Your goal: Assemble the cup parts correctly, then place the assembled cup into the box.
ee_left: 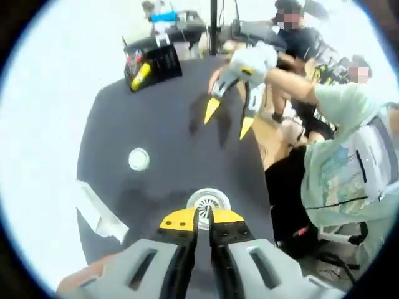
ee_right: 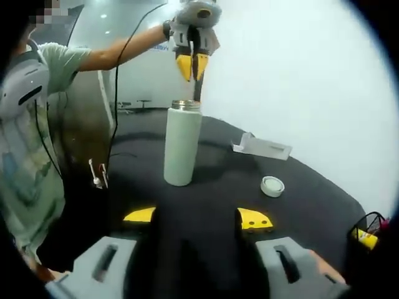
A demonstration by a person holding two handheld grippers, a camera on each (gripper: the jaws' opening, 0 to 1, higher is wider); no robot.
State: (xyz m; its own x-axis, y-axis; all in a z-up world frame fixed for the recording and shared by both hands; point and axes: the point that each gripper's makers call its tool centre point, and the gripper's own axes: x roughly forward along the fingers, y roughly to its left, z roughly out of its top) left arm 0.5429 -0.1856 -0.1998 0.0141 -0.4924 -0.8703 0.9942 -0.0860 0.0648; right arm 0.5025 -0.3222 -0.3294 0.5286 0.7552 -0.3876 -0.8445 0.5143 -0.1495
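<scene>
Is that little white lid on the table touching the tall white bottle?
Apart. In the right gripper view, bare black table lies between the lid and the bottle.

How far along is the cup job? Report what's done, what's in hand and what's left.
Done: the white bottle stands upright on the black table.
In hand: the left gripper is above the bottle mouth, shut on a thin dark part that reaches down to it. The right gripper is open, holding nothing.
Left: the white lid lies loose on the table; boxing is not yet done.
</scene>
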